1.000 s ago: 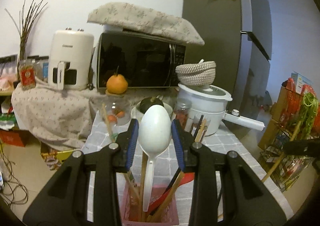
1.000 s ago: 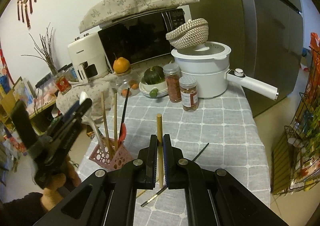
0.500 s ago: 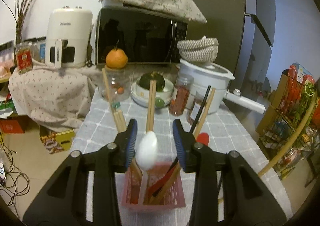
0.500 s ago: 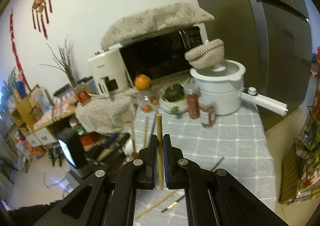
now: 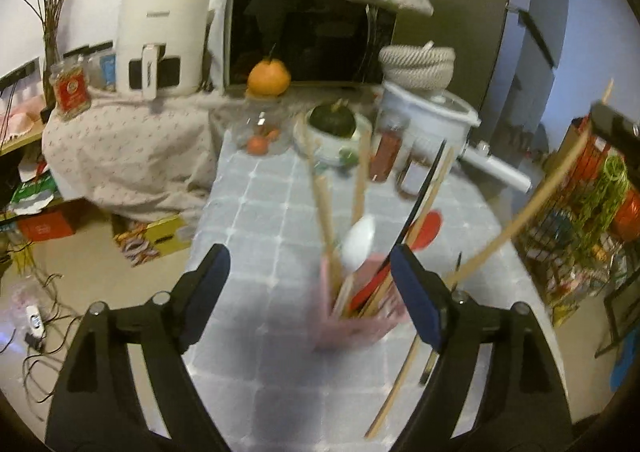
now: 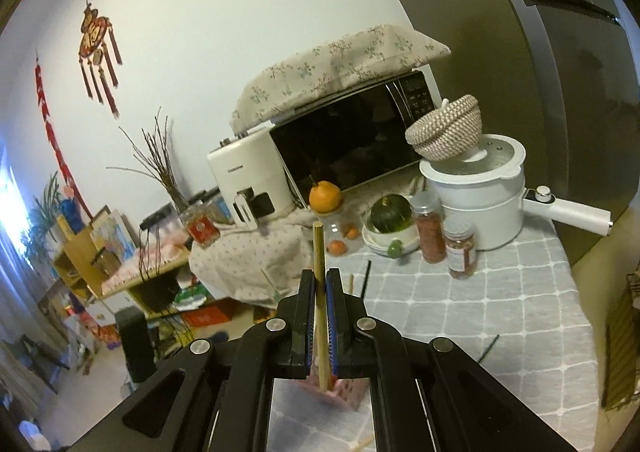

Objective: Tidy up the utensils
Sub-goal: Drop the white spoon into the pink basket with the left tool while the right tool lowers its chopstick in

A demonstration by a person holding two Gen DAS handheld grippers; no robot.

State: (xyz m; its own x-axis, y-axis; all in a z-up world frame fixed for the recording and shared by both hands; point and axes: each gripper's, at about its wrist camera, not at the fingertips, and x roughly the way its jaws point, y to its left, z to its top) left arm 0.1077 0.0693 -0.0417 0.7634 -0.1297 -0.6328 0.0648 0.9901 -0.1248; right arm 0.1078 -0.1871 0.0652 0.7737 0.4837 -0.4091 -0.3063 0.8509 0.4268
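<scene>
A pink utensil holder stands on the grey checked tablecloth, blurred. It holds a white spoon, a red spatula, a black chopstick and wooden sticks. My left gripper is open and empty, just in front of the holder. My right gripper is shut on a wooden stick, held upright with its lower end over the pink holder. The same stick slants in from the right in the left wrist view.
Loose chopsticks lie on the cloth beside the holder; a black one lies farther right. Two spice jars, a white pot, a squash in a bowl, an orange and a microwave stand behind.
My left gripper let go of the white spoon, opened wide and drew back from the holder. My right gripper carried the wooden stick over the holder.
</scene>
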